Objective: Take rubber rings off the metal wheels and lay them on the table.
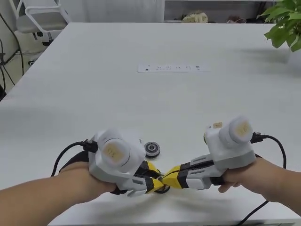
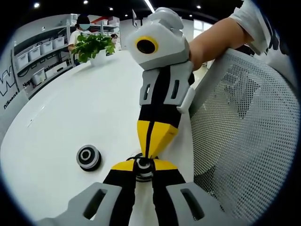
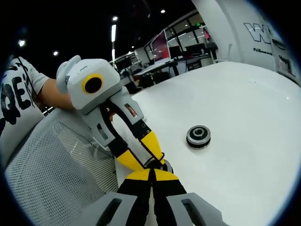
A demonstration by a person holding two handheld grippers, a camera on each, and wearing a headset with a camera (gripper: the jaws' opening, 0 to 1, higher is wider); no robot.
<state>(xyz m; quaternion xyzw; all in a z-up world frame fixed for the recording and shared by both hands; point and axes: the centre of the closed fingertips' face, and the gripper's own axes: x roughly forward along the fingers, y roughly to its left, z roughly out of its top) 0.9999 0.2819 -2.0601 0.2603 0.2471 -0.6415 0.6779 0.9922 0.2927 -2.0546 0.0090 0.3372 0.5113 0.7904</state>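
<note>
Low in the head view my two grippers meet tip to tip near the table's front edge. My left gripper [image 1: 156, 182] [image 2: 144, 165] is shut on a small metal wheel [image 2: 144, 170] [image 1: 163, 189] with a black rubber ring on it. My right gripper [image 1: 169, 179] [image 3: 151, 175] faces it with its yellow jaws shut, pinching the thin black rubber ring [image 3: 159, 161] at the wheel's edge. A second wheel [image 1: 152, 149] [image 2: 88, 157] [image 3: 198, 135], with its rubber ring on, lies flat on the white table [image 1: 141, 99] just beyond the grippers.
A flat socket panel [image 1: 172, 68] is set in the table's middle. A potted plant [image 1: 284, 23] stands at the far right corner and a chair [image 1: 40, 19] beyond the far left. A mesh chair back [image 2: 244, 132] is close behind the grippers.
</note>
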